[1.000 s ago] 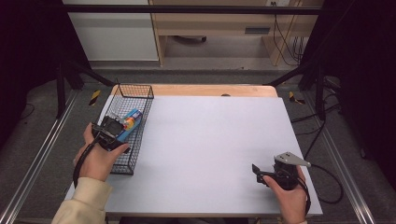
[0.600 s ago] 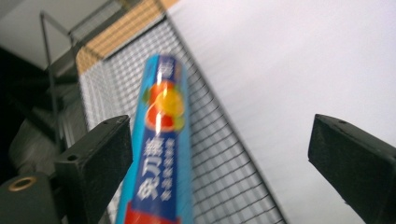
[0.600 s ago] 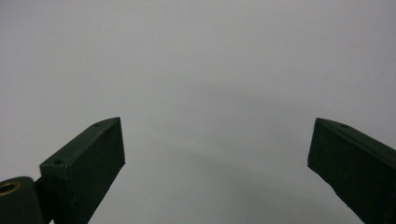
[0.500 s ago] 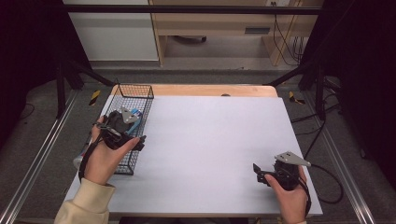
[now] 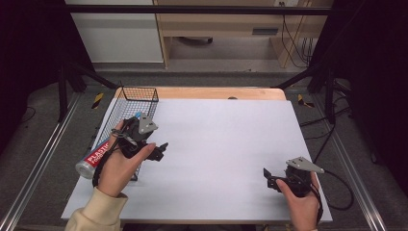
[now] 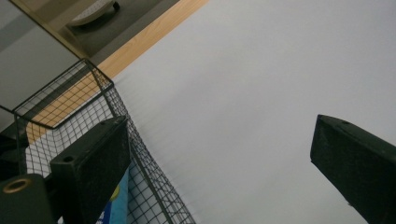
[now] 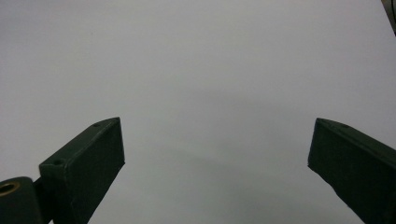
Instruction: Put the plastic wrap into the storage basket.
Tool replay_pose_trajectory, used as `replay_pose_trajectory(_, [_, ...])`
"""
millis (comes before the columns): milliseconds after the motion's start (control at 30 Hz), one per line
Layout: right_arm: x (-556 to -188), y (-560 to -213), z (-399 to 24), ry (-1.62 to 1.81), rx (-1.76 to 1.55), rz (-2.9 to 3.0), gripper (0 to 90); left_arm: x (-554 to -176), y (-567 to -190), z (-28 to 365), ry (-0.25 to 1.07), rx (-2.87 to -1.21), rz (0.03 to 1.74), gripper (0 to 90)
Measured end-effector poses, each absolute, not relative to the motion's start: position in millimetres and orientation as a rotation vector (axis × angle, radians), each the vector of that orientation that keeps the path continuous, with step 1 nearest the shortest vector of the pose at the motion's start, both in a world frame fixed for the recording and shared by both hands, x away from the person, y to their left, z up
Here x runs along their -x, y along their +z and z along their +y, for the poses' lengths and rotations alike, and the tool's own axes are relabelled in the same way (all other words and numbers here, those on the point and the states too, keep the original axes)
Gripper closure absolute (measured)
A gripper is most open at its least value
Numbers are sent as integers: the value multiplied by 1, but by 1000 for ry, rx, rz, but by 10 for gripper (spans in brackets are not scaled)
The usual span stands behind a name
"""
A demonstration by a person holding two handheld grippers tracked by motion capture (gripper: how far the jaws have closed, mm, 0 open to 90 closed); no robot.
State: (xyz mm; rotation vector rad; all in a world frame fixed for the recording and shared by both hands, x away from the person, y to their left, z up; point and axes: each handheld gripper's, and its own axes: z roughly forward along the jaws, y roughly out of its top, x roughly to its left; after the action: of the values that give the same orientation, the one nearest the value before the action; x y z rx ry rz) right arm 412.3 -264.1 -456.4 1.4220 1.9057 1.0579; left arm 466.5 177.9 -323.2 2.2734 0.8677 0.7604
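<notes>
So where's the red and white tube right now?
In the high view the tube lies in the wire basket at the table's left edge, its near end poking out beside the person's left hand.

So the black wire mesh basket [image 5: 129, 111] sits along the left edge of the white tabletop [image 5: 221, 144], running front to back. A red-and-white plastic tube [image 5: 92, 160] lies in it, near end poking out past the front. Left claw [image 5: 161, 150] hangs just right of the basket; right claw [image 5: 267, 179] is well apart, over the front right corner.
</notes>
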Motion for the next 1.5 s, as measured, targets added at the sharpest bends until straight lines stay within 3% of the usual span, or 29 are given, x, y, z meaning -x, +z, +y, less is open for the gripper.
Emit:
replay_pose_trajectory(400, [-411,-456,-267,1049,-1415,1889,40,-468,-320,154,700,-2209,711,52])
replay_pose_trajectory(767, [-410,-455,-269,1044,-1415,1881,40,-473,-348,130,579,-2163,551,49])
replay_pose_trajectory(1500, [-410,-455,-269,1042,-1415,1887,40,-464,-391,101,481,-2169,460,41])
